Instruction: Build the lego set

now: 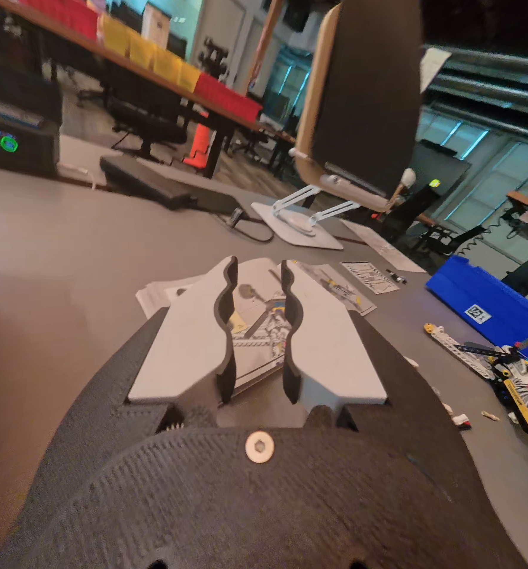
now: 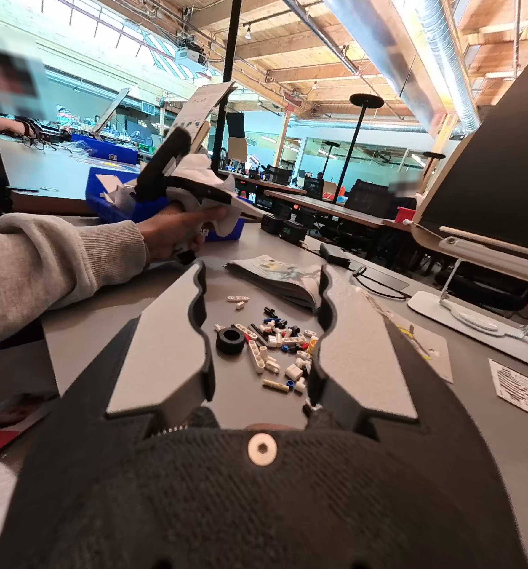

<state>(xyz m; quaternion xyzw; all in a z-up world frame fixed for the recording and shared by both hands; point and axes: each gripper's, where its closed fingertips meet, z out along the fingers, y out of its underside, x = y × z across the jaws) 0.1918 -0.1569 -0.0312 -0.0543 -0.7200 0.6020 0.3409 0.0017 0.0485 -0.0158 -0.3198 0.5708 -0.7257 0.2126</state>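
On the grey table (image 2: pixel 81 332), at 12 o'clock between my right gripper (image 2: pixel 261 274) jaws, I'm looking at a loose parts pile (image 2: pixel 275 345) with a black tyre (image 2: pixel 229 340) at its 9 o'clock edge. Right jaws are standing wide apart, gripping nothing, hovering over the pile. My left gripper (image 1: pixel 259 264) is carrying nothing either, jaws parted with a narrow gap, pointing at the open instruction booklet (image 1: pixel 256 323) at 12 o'clock. Progress, judging roughly: the partly built model (image 1: pixel 515 378) is sitting at 3 o'clock of the left jaws, well apart, by the blue bin (image 1: pixel 484 304). Frame and striped panels are looking assembled; many pieces are remaining loose, so plenty left.
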